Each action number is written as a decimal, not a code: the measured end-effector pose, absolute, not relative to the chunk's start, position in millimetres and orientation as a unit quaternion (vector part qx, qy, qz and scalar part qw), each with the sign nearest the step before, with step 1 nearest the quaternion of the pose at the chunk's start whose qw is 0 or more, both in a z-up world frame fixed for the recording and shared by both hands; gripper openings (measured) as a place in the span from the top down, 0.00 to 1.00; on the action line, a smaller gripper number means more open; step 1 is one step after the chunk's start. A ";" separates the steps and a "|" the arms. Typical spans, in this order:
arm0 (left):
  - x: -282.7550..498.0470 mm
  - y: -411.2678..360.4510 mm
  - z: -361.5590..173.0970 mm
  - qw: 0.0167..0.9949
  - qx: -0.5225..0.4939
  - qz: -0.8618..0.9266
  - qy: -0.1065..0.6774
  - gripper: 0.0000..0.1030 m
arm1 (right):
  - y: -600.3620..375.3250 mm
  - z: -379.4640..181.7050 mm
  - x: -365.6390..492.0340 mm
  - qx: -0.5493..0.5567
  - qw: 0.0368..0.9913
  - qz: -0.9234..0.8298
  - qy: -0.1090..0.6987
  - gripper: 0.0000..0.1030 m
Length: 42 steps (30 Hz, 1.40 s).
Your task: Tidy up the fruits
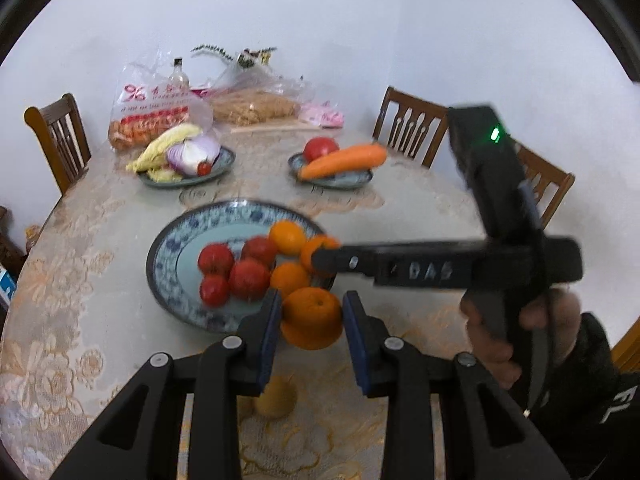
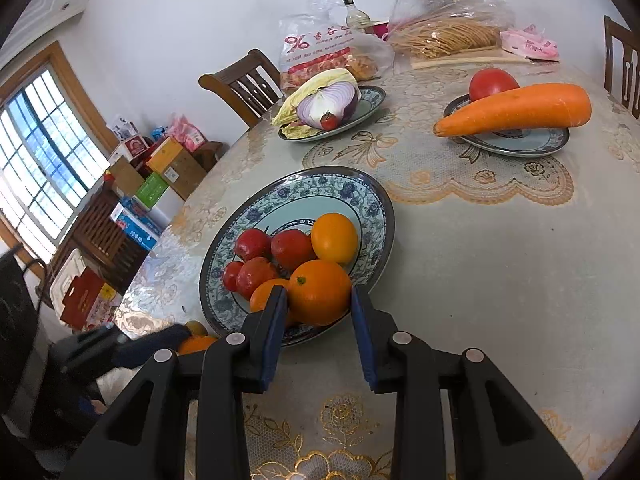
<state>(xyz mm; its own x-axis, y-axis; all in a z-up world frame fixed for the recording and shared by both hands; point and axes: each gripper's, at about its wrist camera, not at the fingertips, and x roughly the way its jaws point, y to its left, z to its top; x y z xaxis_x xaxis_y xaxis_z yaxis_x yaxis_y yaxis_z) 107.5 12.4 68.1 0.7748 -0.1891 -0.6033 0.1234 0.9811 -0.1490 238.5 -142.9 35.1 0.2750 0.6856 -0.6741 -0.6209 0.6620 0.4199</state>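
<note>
A large blue-patterned plate (image 1: 172, 248) (image 2: 360, 196) holds several red fruits (image 1: 216, 258) (image 2: 292, 248) and oranges (image 1: 287, 236) (image 2: 334, 238). My left gripper (image 1: 311, 316) is shut on an orange (image 1: 312, 318), held above the table at the plate's near rim. My right gripper (image 2: 319, 298) is shut on another orange (image 2: 319, 292) over the plate's near edge; it shows in the left wrist view (image 1: 324, 258), reaching in from the right. A yellowish fruit (image 1: 276, 398) lies on the table below my left gripper.
A dish with cabbage, half an onion and a small tomato (image 2: 332, 108) stands at the back left. A dish with a carrot (image 2: 516, 110) and a tomato stands at the back right. Bags of food (image 2: 332, 52) line the far edge. Wooden chairs (image 1: 60, 132) surround the table.
</note>
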 end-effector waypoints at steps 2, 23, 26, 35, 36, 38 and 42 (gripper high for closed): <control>113.1 9.9 68.6 0.939 -0.052 -0.088 0.330 0.68 | -144.5 34.2 239.8 0.050 0.791 0.415 0.447 0.67; 141.1 -38.0 56.8 0.942 0.051 -0.041 0.328 0.79 | -160.8 36.9 242.4 0.097 0.792 0.415 0.436 0.67; 141.1 -38.1 45.8 0.939 0.059 -0.031 0.336 0.79 | -158.3 33.9 244.1 0.092 0.789 0.415 0.443 0.67; 116.1 -14.7 60.2 0.943 -0.023 -0.096 0.318 0.49 | -155.2 31.6 246.8 0.083 0.788 0.414 0.448 0.67; 113.0 -17.3 61.2 0.941 -0.023 -0.111 0.319 0.47 | -152.5 32.1 246.7 0.076 0.788 0.414 0.449 0.67; 106.4 -28.9 59.1 0.935 0.000 -0.132 0.329 0.45 | -147.0 32.7 245.0 0.062 0.788 0.416 0.450 0.67; 103.7 -41.4 43.7 0.923 0.036 -0.129 0.362 0.46 | -143.4 34.0 242.9 0.050 0.788 0.420 0.447 0.66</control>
